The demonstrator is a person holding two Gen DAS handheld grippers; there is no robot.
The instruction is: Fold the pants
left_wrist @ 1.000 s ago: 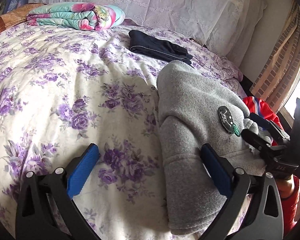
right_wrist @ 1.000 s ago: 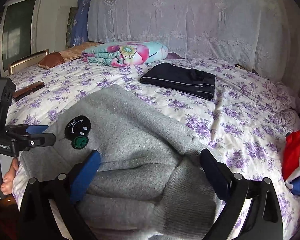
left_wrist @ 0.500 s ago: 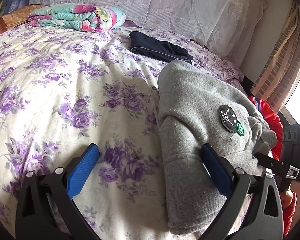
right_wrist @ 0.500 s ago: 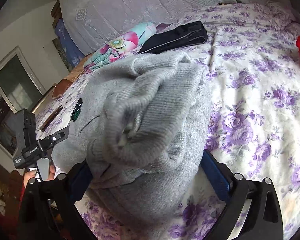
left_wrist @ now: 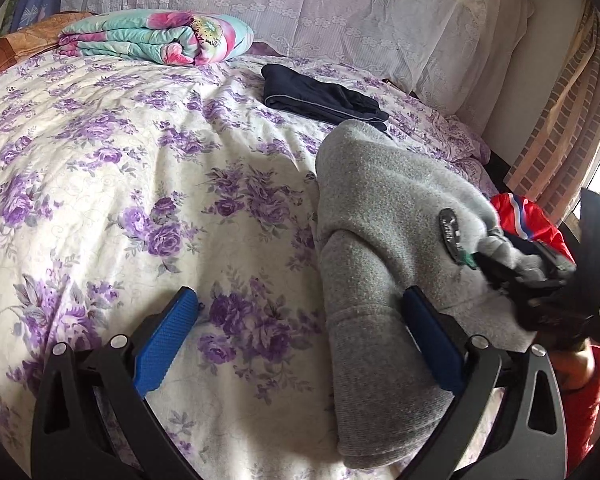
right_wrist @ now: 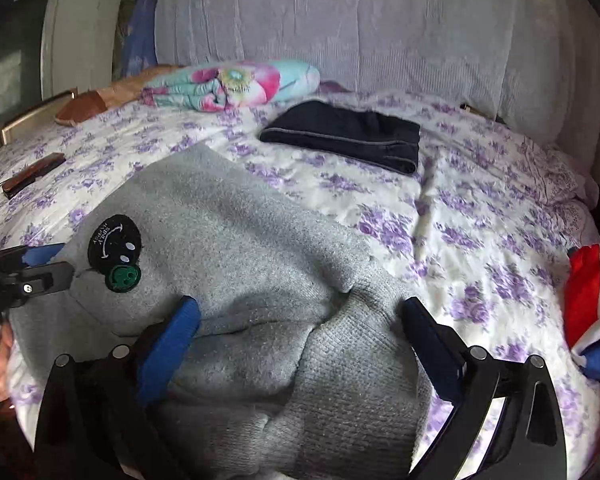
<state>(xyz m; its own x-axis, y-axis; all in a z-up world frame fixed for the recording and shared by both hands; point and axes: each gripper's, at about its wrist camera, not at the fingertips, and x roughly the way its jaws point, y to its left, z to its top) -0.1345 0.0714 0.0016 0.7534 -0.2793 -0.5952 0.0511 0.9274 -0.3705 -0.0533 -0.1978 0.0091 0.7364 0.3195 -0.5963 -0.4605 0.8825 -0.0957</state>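
Grey fleece pants (right_wrist: 236,248) lying folded on the purple-flowered bedspread (left_wrist: 140,168), both tools spread wide.

Left tool (left_wrist: 300,336) has its blue pads apart, right pad touching the pants' rolled edge, left pad over bare bedspread, nothing pinched. Right tool (right_wrist: 300,340) is also gaping, hanging over the ribbed waistband end w/ fabric between the pads but not squeezed (pads sit either side, clear of it afaict). Black round patch w/ a green smiley badge (right_wrist: 116,252) faces up near the left tool's tip in the right cam. Folded dark navy garment (right_wrist: 348,136) lies well apart toward the headboard, rolled floral quilt (left_wrist: 156,36) behind it, red/blue striped garment (right_wrist: 592,304) at the bed's right edge.
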